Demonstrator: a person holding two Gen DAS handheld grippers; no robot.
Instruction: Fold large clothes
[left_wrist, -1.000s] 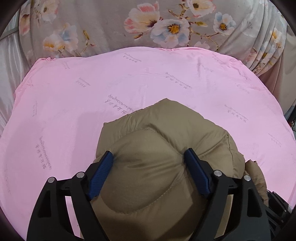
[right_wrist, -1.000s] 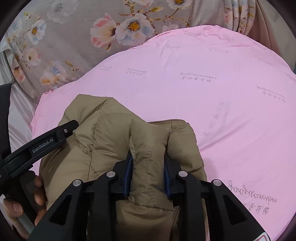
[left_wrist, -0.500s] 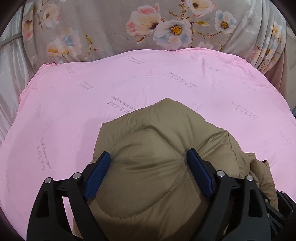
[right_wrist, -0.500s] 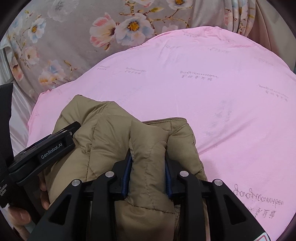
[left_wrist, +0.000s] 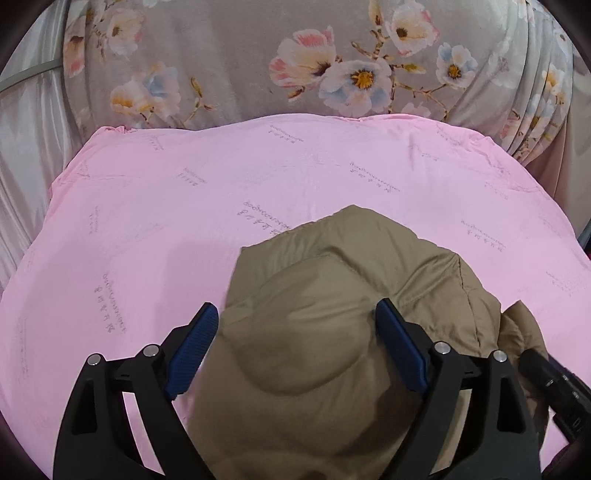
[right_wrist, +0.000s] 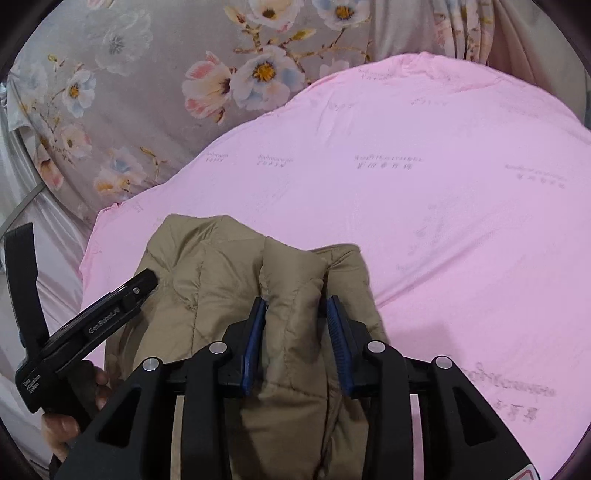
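Pink sheet (left_wrist: 184, 206) printed with faint lettering covers the bed, and a grey floral cloth (left_wrist: 258, 66) hangs behind its far edge. On the sheet's near part lies the bunched tan puffer jacket (left_wrist: 332, 295). The left gripper (left_wrist: 295, 332) stands spread wide over the jacket's rounded bulge, its left pad just off the fabric and its right pad touching it. The right gripper (right_wrist: 295, 325) is clenched on an upright ridge of the jacket, just right of the left tool's black body (right_wrist: 92, 325).
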